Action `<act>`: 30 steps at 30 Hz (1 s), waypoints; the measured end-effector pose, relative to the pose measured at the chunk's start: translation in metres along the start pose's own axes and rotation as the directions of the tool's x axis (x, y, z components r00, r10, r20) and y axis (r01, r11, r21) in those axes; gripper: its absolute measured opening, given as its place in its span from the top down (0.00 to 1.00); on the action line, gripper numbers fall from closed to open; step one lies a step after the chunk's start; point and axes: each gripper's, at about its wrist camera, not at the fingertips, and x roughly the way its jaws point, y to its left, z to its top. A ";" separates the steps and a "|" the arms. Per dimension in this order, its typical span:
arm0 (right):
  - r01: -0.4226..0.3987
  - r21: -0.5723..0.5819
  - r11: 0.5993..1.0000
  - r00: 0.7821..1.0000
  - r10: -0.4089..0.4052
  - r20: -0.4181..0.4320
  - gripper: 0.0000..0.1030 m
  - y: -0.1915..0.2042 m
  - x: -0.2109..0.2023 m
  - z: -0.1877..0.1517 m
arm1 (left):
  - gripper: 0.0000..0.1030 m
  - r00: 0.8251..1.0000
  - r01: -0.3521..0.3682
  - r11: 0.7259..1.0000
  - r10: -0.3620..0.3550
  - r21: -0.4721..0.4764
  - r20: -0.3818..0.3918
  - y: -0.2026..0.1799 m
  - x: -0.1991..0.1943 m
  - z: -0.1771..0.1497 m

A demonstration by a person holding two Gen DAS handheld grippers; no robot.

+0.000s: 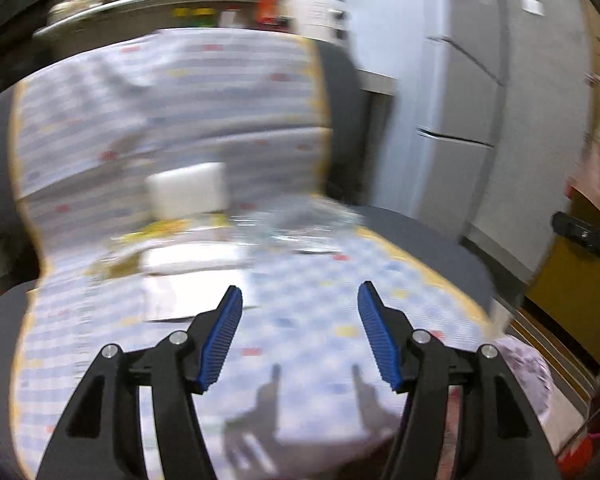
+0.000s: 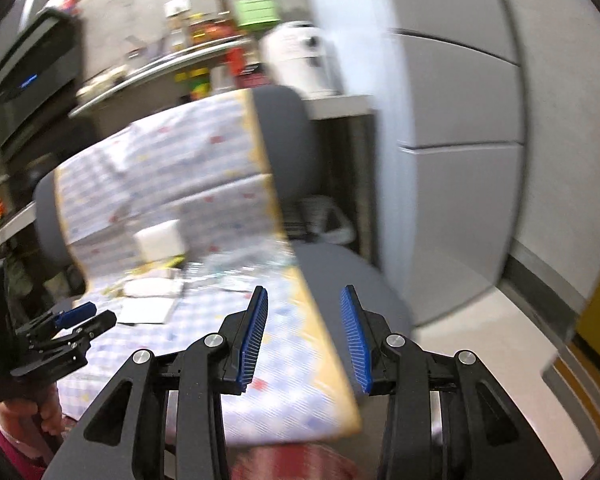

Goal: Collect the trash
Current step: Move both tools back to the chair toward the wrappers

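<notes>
Left tool (image 1: 300, 320), right tool (image 2: 304, 320) both apart, empty; paper scraps (image 1: 192, 264) ahead on chair (image 1: 420, 240).

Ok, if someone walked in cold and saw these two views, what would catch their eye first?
Probably the checked cloth draped over the grey chair, filling the middle of both views. On the seat near the backrest lies a litter of trash: a white block, flat papers and crinkled clear plastic. In front, the left gripper and right gripper both stand open and empty.
</notes>
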 end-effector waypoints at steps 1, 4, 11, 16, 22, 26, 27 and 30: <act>-0.020 -0.018 1.000 1.000 0.020 -0.003 0.60 0.012 0.006 0.003 | 0.43 1.000 -0.024 1.000 0.024 -0.016 0.000 0.012 -0.002 0.002; -0.083 -0.071 0.994 0.996 0.083 -0.015 0.60 0.049 0.027 0.014 | 0.42 0.994 -0.112 0.991 0.113 -0.077 0.004 0.056 -0.009 0.008; -0.210 -0.115 0.971 0.976 0.202 -0.081 0.55 0.113 0.081 0.025 | 0.38 0.972 -0.234 0.963 0.233 -0.134 -0.023 0.132 -0.002 0.009; -0.256 -0.130 0.958 0.963 0.241 -0.122 0.54 0.142 0.114 0.024 | 0.38 0.971 -0.234 0.967 0.227 -0.104 -0.074 0.163 0.035 0.011; -0.275 -0.109 0.955 0.955 0.258 -0.147 0.54 0.159 0.150 0.028 | 0.38 0.966 -0.207 0.978 0.201 -0.025 -0.160 0.178 0.096 0.014; -0.263 -0.113 0.958 0.957 0.244 -0.154 0.54 0.160 0.165 0.030 | 0.38 0.957 -0.190 0.982 0.186 0.003 -0.221 0.188 0.127 0.017; -0.258 -0.114 0.959 0.958 0.239 -0.159 0.53 0.160 0.170 0.030 | 0.38 0.957 -0.187 0.982 0.185 0.013 -0.224 0.189 0.131 0.019; -0.249 -0.106 0.963 0.958 0.229 -0.172 0.53 0.158 0.183 0.029 | 0.38 0.945 -0.207 0.972 0.229 0.115 -0.236 0.187 0.148 0.024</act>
